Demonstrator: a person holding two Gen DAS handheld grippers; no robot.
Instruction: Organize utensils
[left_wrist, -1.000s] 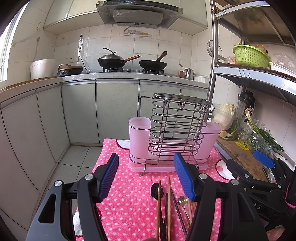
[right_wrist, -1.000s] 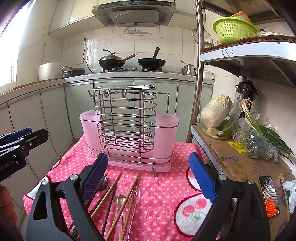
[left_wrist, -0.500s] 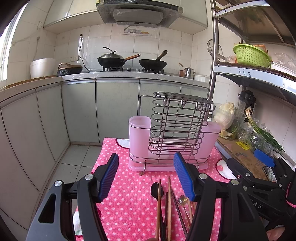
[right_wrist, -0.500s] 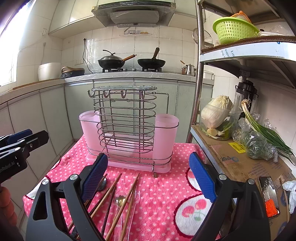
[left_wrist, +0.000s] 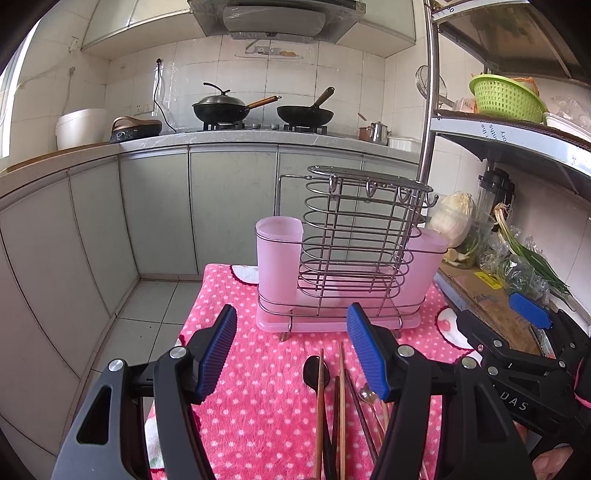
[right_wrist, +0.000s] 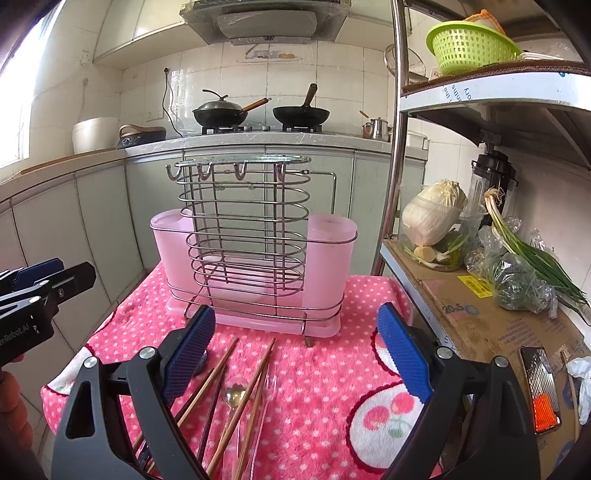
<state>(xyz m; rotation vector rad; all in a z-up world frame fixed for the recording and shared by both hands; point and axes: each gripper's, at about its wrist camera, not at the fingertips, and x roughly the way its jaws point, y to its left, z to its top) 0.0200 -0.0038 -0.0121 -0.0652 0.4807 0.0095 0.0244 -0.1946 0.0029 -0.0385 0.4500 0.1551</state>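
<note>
Your left gripper (left_wrist: 291, 349) hovers with jaws wide over the chopsticks (left_wrist: 320, 402) and dark spoon (left_wrist: 312, 369) on the pink dotted cloth (left_wrist: 258, 406), the utensil rack (left_wrist: 351, 254) just beyond.

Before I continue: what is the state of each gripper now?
Left gripper: open, holding nothing.
Right gripper: open, holding nothing.

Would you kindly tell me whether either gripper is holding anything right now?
Nothing is held: the left gripper and right gripper are both open above the wooden chopsticks.
</note>
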